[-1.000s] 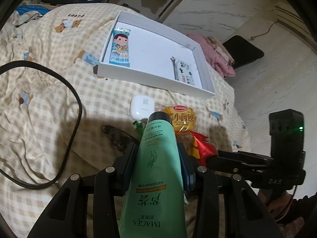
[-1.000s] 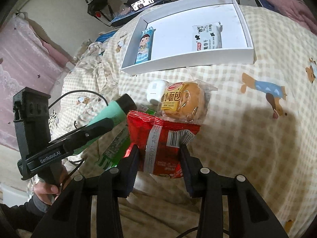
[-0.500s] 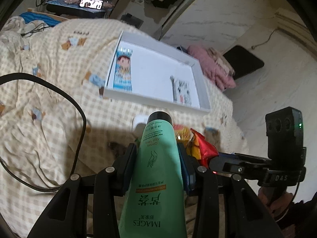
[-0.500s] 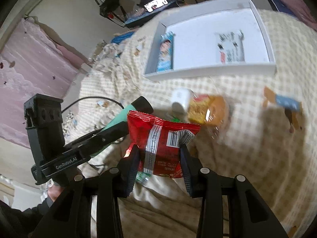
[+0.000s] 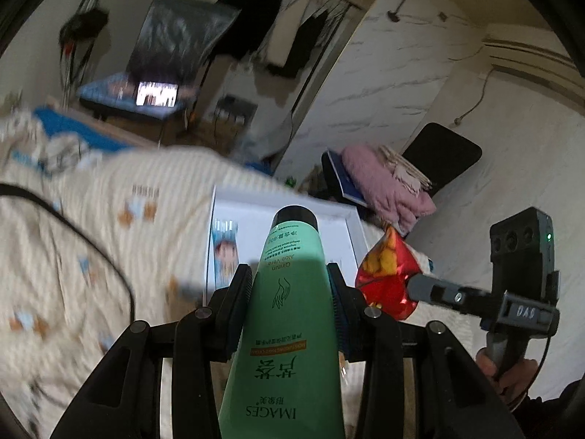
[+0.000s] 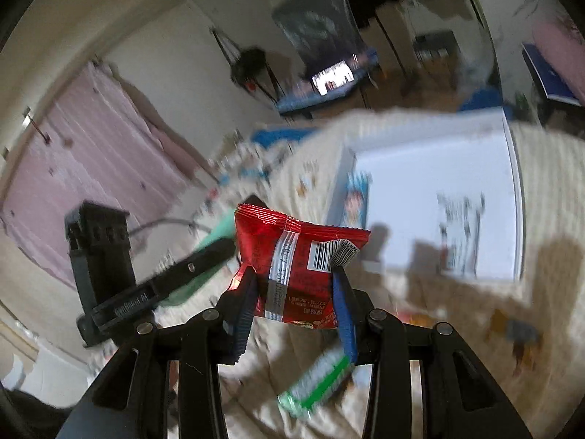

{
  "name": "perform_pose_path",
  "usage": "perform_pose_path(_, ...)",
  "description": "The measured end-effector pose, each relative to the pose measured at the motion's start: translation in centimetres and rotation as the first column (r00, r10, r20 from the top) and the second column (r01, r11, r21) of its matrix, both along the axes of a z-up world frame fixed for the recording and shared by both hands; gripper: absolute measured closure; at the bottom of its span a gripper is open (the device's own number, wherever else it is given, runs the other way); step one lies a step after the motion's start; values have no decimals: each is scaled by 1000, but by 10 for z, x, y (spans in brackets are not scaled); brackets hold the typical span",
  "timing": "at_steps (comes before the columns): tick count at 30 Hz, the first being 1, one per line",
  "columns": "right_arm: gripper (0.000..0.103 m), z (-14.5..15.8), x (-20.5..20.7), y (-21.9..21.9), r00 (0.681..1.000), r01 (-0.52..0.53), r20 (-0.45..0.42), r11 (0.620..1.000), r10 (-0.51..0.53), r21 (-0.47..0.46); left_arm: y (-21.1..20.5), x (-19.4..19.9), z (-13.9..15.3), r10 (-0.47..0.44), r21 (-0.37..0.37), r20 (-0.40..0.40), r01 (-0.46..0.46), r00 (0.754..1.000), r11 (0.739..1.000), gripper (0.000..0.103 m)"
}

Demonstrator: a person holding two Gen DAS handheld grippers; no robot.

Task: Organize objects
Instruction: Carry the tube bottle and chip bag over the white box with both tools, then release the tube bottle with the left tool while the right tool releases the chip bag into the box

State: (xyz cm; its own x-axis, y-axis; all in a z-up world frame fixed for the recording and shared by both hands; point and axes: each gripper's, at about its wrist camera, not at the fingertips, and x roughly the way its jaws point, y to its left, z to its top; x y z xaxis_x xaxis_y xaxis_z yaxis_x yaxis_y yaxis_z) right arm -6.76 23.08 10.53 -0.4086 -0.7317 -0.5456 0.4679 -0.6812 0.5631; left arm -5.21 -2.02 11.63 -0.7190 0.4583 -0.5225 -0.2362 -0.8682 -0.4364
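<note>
A bedroom is seen, much blurred, with a bed covered by a checked cream quilt (image 5: 84, 241) that fills the near part of both views. On the far side of the quilt a shallow white box (image 6: 431, 190) is laid open, and it is judged to be the place where the objects are collected. Inside it a blue snack bar wrapper (image 5: 223, 248) with a cartoon face is placed along the left wall, and a black-and-white packet (image 6: 460, 226) lies toward the right side. A black cable (image 5: 91, 248) is curved over the quilt at the left.

The left gripper (image 5: 290, 292) is clenched on a green hand cream tube (image 5: 289, 322); the tube is held by its middle, cap pointing toward the box, so that it can be carried there lengthwise. The right gripper (image 6: 294, 292) is closed on a red snack bag (image 6: 298, 256), which is gripped by its lower part with the sealed top edge standing up. Both things are held clear above the quilt, near the box but not yet over it. A green-and-white packet (image 6: 316, 384) is left on the quilt below the right gripper, apparently waiting to be collected.
</note>
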Motion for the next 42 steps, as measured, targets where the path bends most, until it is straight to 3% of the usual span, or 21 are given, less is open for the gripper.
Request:
perform_pose_path(8, 62, 34, -33, 4, 989, 43, -141, 999, -44, -9, 22, -66, 13, -21, 2, -59, 21, 998, 1000, 59)
perform_pose_path(12, 62, 26, -58, 9, 990, 63, -129, 998, -60, 15, 45, -103, -11, -39, -6, -20, 39, 999, 999, 59)
perform_pose_path(18, 62, -5, -82, 12, 976, 169, -159, 975, -146, 141, 68, -136, -56, -31, -18, 32, 31, 999, 999, 59)
perform_pose_path(20, 62, -18, -90, 16, 974, 195, -150, 967, -171, 164, 76, -143, -74, -15, -60, 24, 16, 1000, 998, 59)
perform_pose_path(24, 62, -49, -98, 29, 976, 207, -103, 967, -193, 151, 82, -152, -101, 18, -99, 47, -13, 999, 995, 59)
perform_pose_path(30, 62, -68, -95, 27, 963, 250, -165, 939, -215, 237, 87, -151, -124, 35, -125, 57, -28, 998, 992, 59)
perform_pose_path(33, 62, -74, -89, 17, 965, 237, -189, 921, -185, 310, 98, -143, -128, 23, -195, 25, -18, 999, 981, 59)
perform_pose_path(37, 62, -74, -75, 2, 967, 213, -217, 892, -134, 400, 116, -132, -130, -1, -330, -28, -9, 1000, 944, 59)
perform_pose_path(42, 62, -75, -68, -6, 961, 228, -249, 848, -118, 478, 124, -131, -138, -29, -340, -2, 27, 1000, 940, 59)
